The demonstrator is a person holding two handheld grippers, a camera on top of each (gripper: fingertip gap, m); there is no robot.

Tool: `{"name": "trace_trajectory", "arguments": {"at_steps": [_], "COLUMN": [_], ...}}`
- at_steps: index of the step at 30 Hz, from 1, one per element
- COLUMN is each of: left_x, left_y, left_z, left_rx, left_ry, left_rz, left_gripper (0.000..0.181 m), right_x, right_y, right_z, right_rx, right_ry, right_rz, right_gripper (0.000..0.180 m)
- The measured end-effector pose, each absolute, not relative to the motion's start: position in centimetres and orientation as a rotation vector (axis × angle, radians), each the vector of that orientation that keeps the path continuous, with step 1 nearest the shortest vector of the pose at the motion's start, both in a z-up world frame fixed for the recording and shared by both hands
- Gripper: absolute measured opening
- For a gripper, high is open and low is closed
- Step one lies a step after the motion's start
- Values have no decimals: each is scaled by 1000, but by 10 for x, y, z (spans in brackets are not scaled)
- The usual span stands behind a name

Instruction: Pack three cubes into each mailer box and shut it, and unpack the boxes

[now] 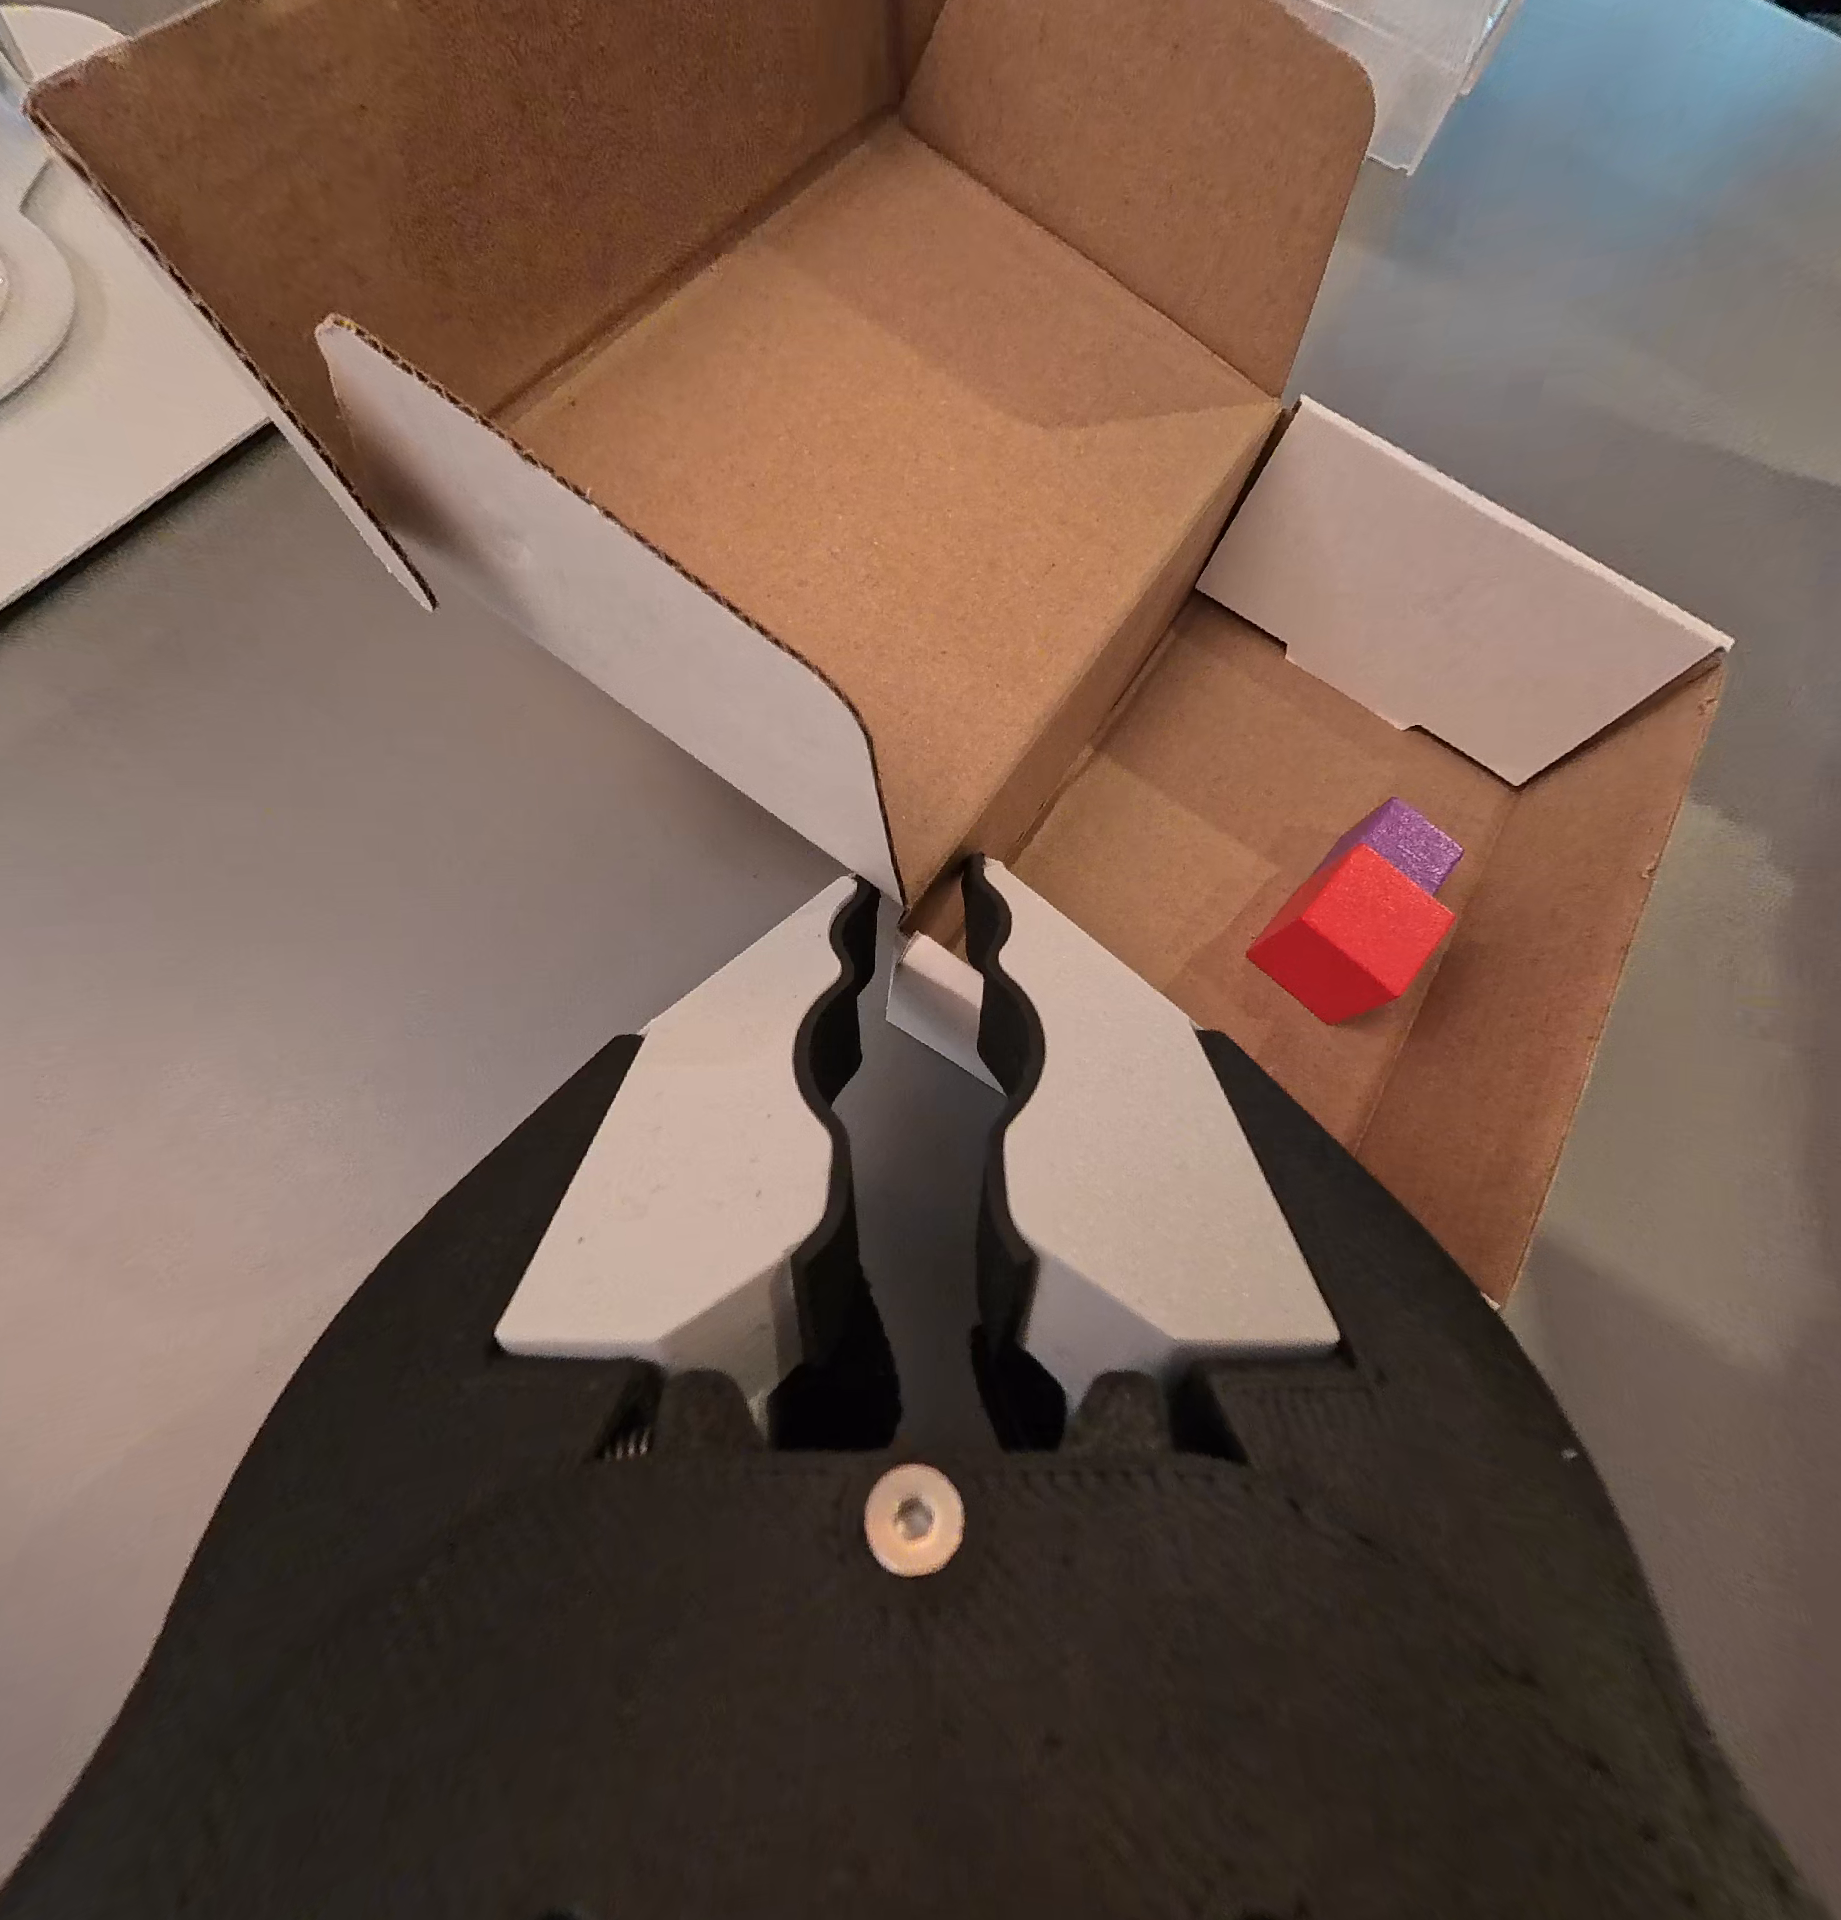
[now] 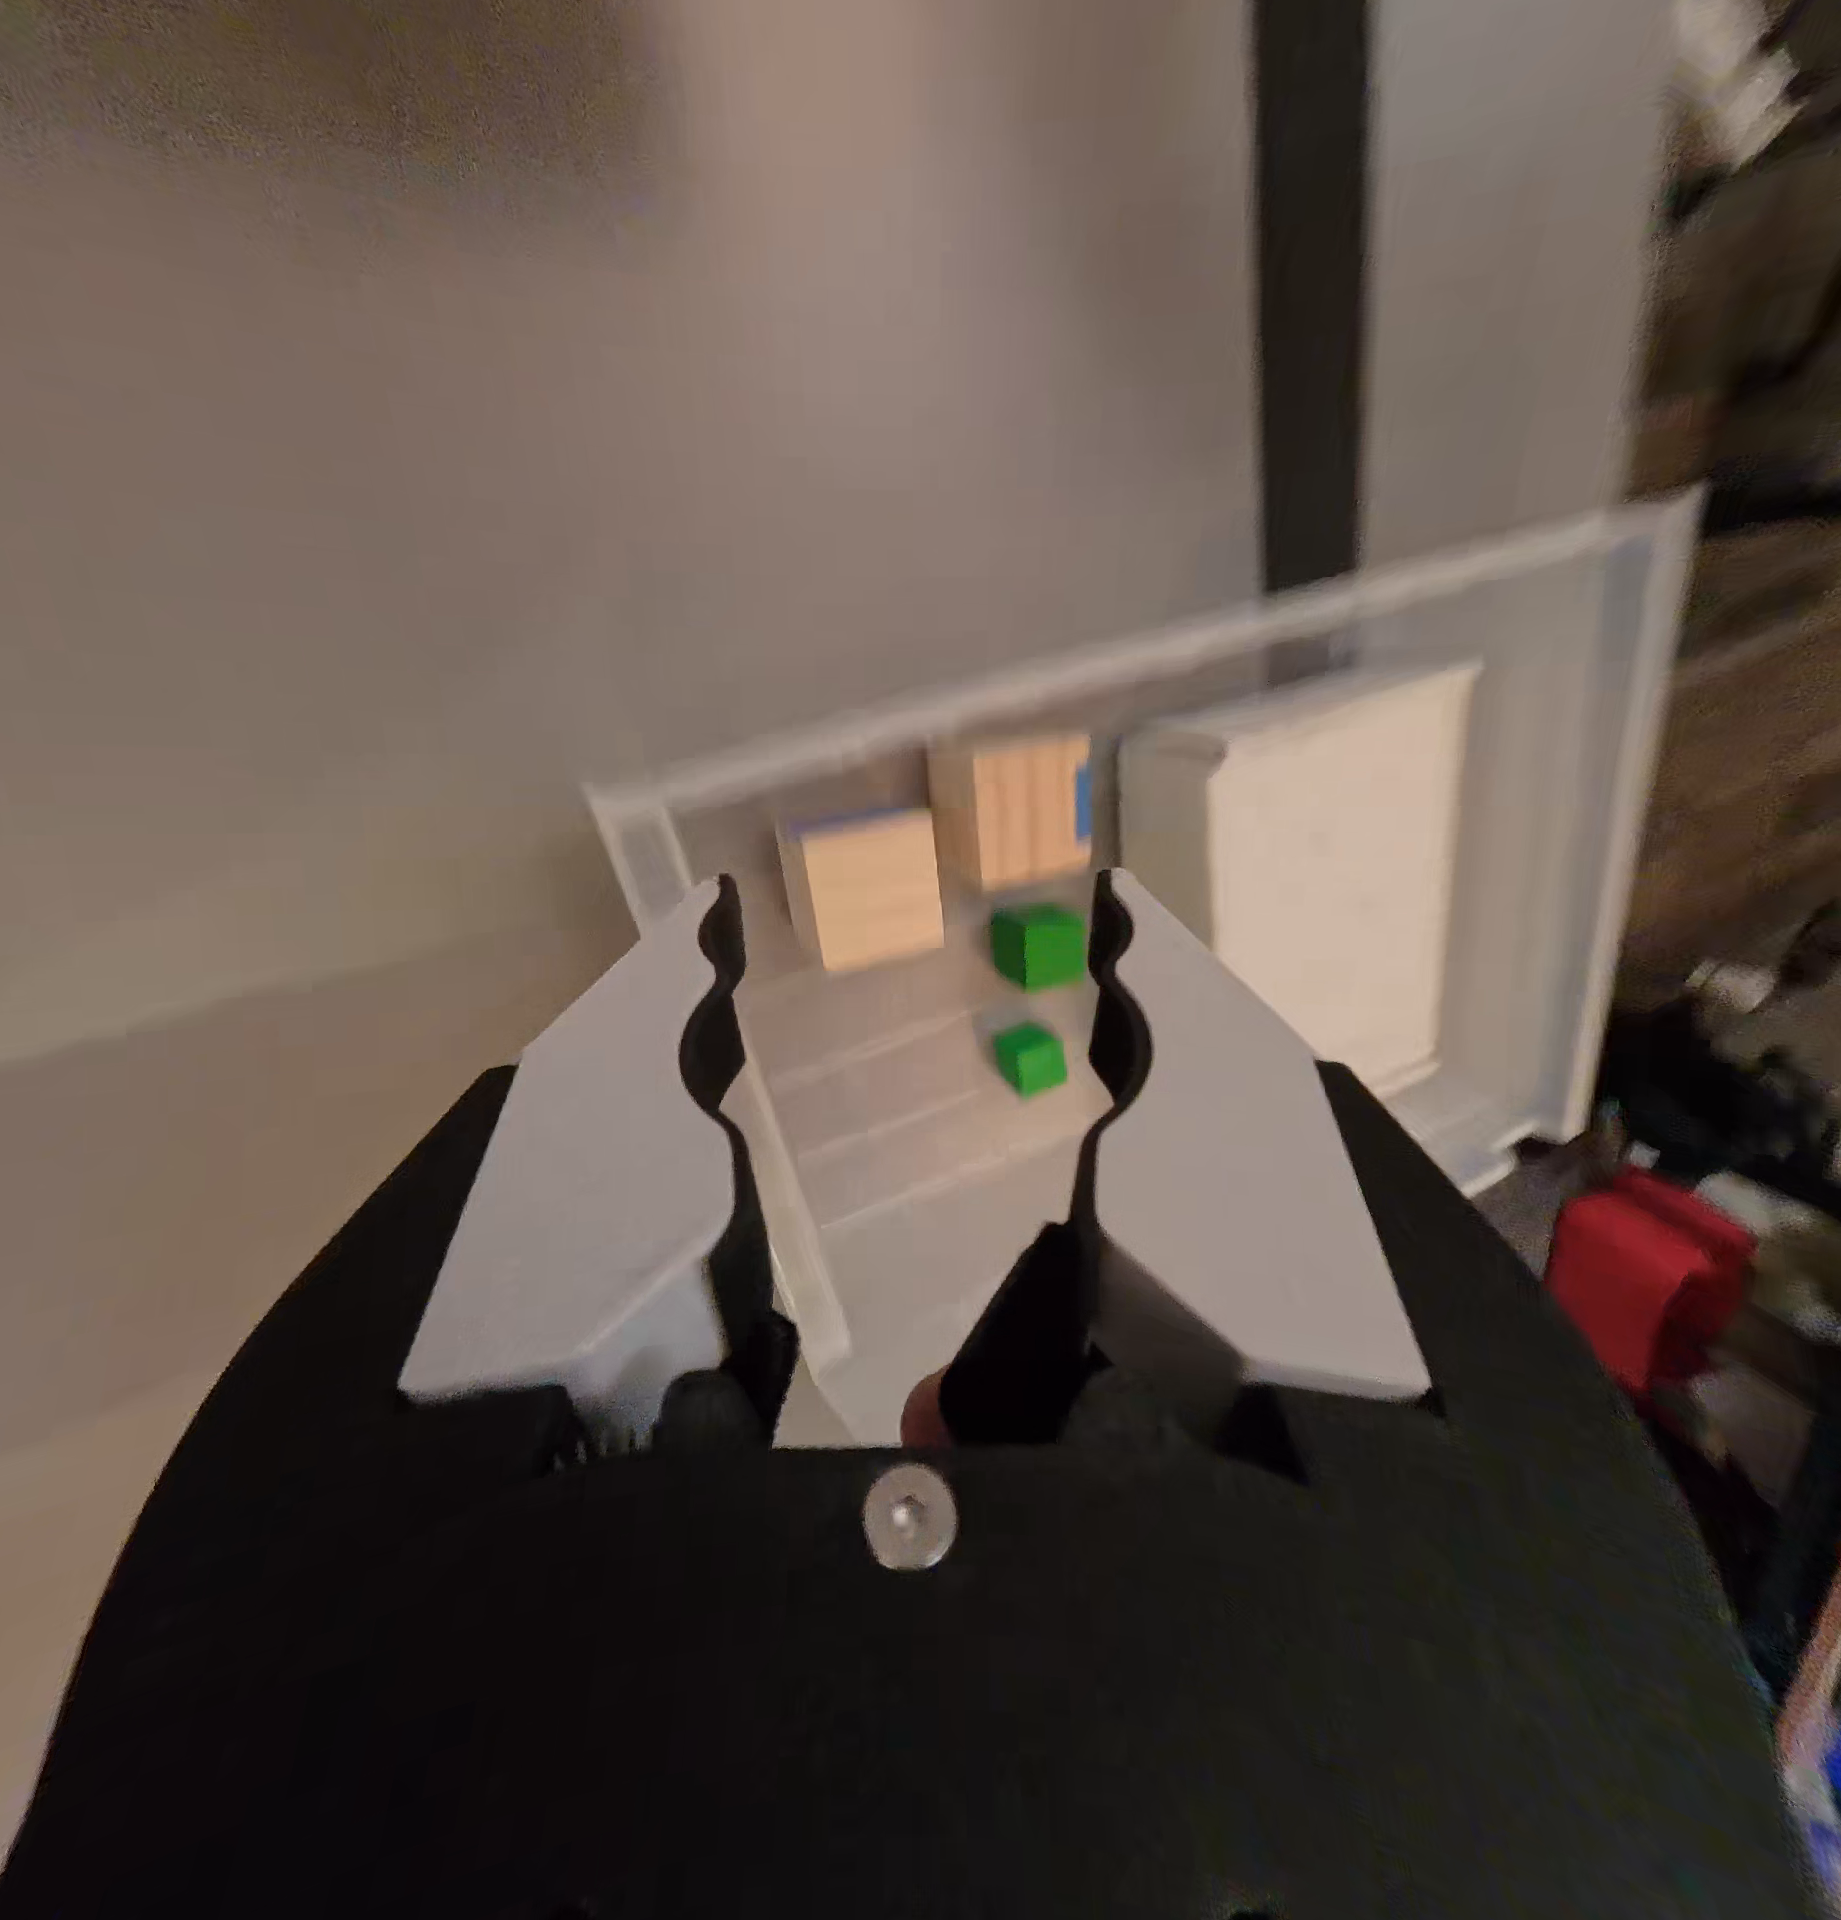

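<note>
While the left gripper (image 1: 921,899) pinches the mailer box (image 1: 1581,1039), its lid (image 1: 791,468) looms ahead.

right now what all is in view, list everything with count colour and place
mailer box: one, white outside, brown inside, open on the grey table, lid raised
lid: one, brown inner face, side flaps spread, front corner at the left claw
cubes in box: two, red cube touching purple cube, near the right wall
table: one, grey
clear tray: one, translucent, ahead of the right claw, blurred
green cubes: two, in the tray, farther green cube and nearer green cube
wooden blocks: two, tan with blue edges, at the tray's back
left claw: one, grey fingers, nearly shut around the box corner
right claw: one, open, empty
</note>
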State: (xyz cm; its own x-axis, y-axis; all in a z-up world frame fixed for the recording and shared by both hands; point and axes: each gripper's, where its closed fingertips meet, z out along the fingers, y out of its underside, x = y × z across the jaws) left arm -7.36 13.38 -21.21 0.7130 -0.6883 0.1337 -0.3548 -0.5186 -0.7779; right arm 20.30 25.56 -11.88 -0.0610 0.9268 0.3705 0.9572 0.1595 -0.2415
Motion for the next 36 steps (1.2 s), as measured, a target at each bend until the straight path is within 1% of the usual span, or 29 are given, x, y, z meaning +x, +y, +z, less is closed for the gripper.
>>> {"name": "trace_trajectory", "arguments": {"at_steps": [2, 4, 6, 8, 10, 11, 13, 15, 17, 21, 23, 27, 30, 33, 36], "left_x": [-73, -71, -72, -73, -73, -73, -73, -72, -71, -71, -71, -72, -73, -72, -71], "left_y": [134, 134, 134, 134, 134, 134, 134, 133, 132, 132, 132, 132, 132, 132, 132], "left_z": [-212, -212, -212, -212, -212, -212, -212, -212, -212, -212, -212, -212, -212, -212, -212], "left_rx": [-2154, -2152, -2152, -2151, -2150, -2150, -2149, -2144, -2144, -2144, -2145, -2144, -2144, -2144, -2145], "left_ry": [791, 794, 796, 796, 793, 794, 795, 803, 807, 809, 814, 813, 814, 813, 815], "left_rz": [-558, -552, -539, -529, -532, -530, -526, -537, -541, -540, -521, -521, -523, -529, -533], "left_gripper": [15, 15, 15, 15, 15, 15, 15, 15, 15, 14, 14, 14, 14, 14, 14], "right_x": [151, 101, 68, 43, 16, 6, -2, -1, -8, -11, -11, -9, 9, 58, 128], "right_y": [206, 157, 124, 98, 76, 68, 71, 67, 66, 61, 63, 78, 106, 149, 203], "right_z": [-89, -80, -95, -124, -149, -162, -190, -212, -222, -234, -234, -212, -160, -100, -72], "right_rx": [-1631, -1527, -1551, -1597, -1656, -1693, -1769, -1833, -1873, -1895, -1864, -1790, -1731, -1727, -1721], "right_ry": [-2007, -2027, -2059, -2125, -2156, -2172, -2195, -2249, -2240, -2279, -2289, -2207, -2042, -1864, -1818], "right_rz": [86, 211, 229, 238, 352, 402, 368, 369, 409, 428, 383, 366, 358, 299, 83], "right_gripper": [60, 56, 55, 49, 45, 41, 36, 41, 42, 26, 26, 25, 25, 25, 25]}}
